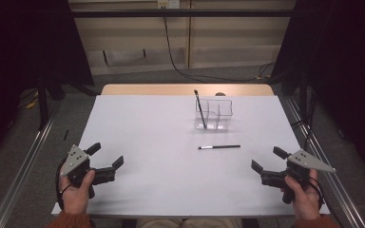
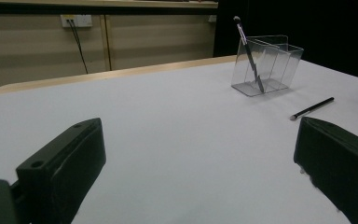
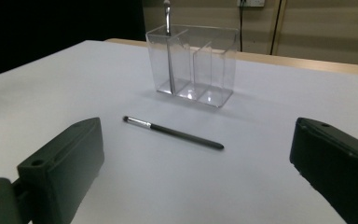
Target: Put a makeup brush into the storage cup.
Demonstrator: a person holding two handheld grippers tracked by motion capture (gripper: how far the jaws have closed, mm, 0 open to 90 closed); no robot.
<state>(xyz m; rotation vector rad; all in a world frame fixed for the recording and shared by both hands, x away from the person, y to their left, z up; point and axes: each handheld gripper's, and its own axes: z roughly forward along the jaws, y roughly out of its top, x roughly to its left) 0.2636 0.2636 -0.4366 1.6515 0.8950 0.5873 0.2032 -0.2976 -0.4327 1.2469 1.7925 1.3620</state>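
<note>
My left gripper [image 1: 108,156] and right gripper [image 1: 266,159] are released, empty; brush [image 1: 219,147] lies flat on desk [image 1: 142,123] near organizer [image 1: 214,114].

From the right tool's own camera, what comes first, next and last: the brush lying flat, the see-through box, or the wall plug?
Going by the right gripper view, from the right tool:
1. The brush lying flat, on the table just ahead of the jaws.
2. The see-through box, behind that brush, with another brush standing in it.
3. The wall plug, on the wall beyond the table's far edge.
</note>
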